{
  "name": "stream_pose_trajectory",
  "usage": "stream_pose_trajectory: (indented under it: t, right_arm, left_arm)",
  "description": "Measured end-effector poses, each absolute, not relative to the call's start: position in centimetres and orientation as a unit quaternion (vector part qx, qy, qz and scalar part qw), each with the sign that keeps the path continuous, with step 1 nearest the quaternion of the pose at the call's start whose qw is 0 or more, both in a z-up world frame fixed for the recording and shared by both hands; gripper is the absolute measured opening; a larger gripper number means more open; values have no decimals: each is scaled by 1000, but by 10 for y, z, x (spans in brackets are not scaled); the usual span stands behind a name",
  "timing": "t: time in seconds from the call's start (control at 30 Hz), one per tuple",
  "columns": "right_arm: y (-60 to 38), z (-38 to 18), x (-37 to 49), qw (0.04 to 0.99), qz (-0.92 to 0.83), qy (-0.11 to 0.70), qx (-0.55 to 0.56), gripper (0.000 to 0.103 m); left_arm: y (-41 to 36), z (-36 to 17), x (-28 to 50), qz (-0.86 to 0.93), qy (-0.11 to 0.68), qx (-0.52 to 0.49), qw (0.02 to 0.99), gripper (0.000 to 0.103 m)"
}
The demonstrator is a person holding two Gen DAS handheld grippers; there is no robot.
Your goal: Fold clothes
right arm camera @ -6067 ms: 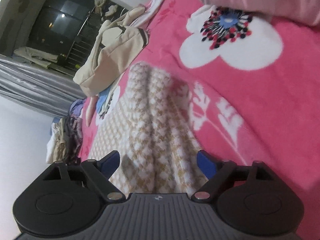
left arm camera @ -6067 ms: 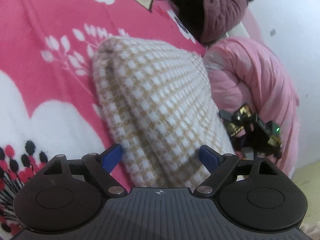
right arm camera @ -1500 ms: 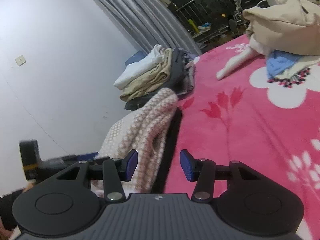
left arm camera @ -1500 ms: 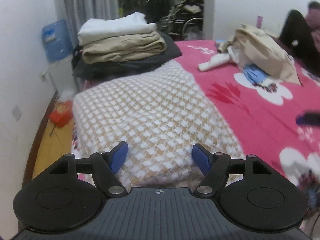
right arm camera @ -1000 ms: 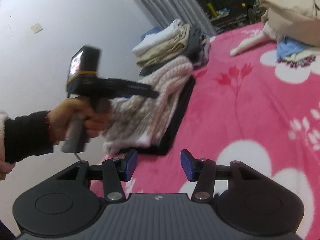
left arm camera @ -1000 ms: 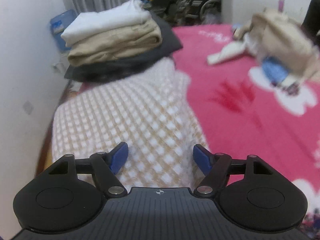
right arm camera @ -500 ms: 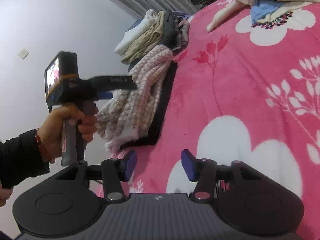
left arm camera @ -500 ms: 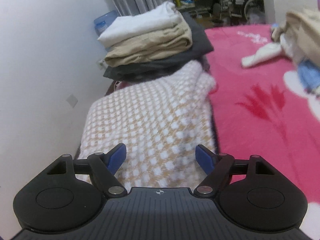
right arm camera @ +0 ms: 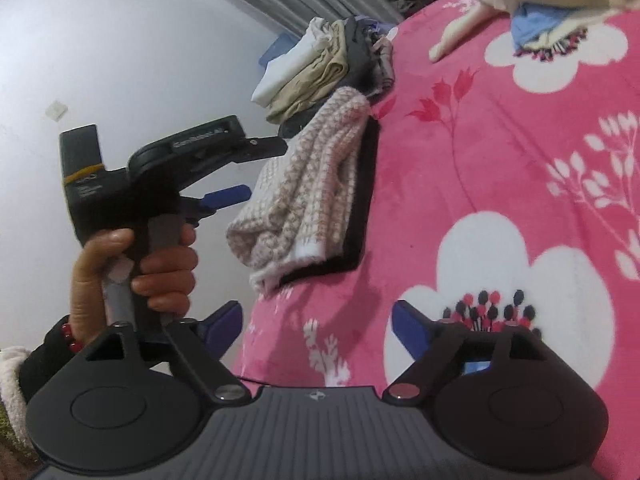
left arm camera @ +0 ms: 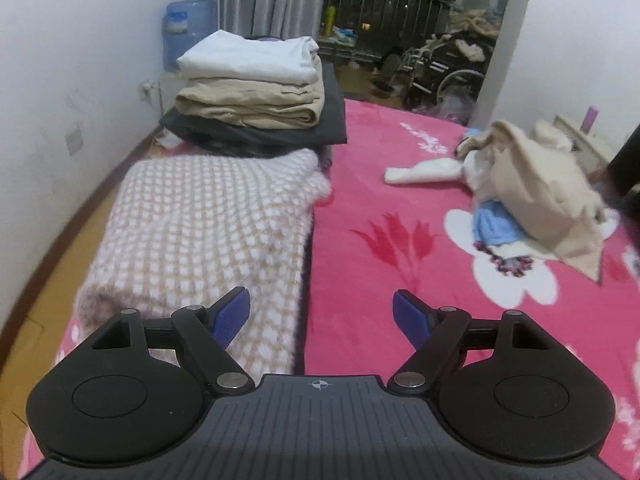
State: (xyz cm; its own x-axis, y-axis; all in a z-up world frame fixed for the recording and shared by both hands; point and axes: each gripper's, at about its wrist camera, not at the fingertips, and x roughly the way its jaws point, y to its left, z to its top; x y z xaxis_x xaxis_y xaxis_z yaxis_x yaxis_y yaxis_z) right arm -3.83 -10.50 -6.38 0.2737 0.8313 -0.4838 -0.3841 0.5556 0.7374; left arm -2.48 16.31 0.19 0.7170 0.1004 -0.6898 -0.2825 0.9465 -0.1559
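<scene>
Folded knitwear, a pink-and-tan checked sweater (left arm camera: 208, 232), lies on the left part of the bed, on the pink flowered blanket (left arm camera: 384, 248), its near end just ahead of the left gripper (left arm camera: 321, 316). In the left wrist view its long axis runs away from the camera toward a stack of folded clothes (left arm camera: 256, 92) at the far end, which its far edge almost touches. A strip of dark cloth (left arm camera: 308, 248) shows along its right side. The left gripper's jaws stand wide apart and have just been opening further; nothing is between them, and the left blue pad sits in front of the sweater's near edge, though whether it touches cannot be told. Farther right, a loose heap of beige and blue clothes (left arm camera: 536, 200) sits on a white flower of the blanket, well apart from the sweater.

Only the right wrist view shows the left hand (right arm camera: 136, 280) wrapped round the left gripper's handle, the gripper (right arm camera: 256, 168) raised beside the wall, just left of the sweater (right arm camera: 312, 184). From this side the sweater shows its folded layers in profile, lying on the dark cloth (right arm camera: 360, 200), pointing up the frame toward the stack (right arm camera: 320, 64). The right gripper (right arm camera: 318, 322) has just spread its jaws wide, with only blanket (right arm camera: 480, 140) between them. The heap (right arm camera: 552, 4) sits at the top right.
</scene>
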Motion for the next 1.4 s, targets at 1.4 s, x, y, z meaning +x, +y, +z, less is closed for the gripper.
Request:
stream_pose_trajectory:
  t: [1.4]
  right_arm:
    - [-12,37,-89,900,277,334,-40,103]
  left_arm:
    - [185,-9,-159,234,372,-67,896,103]
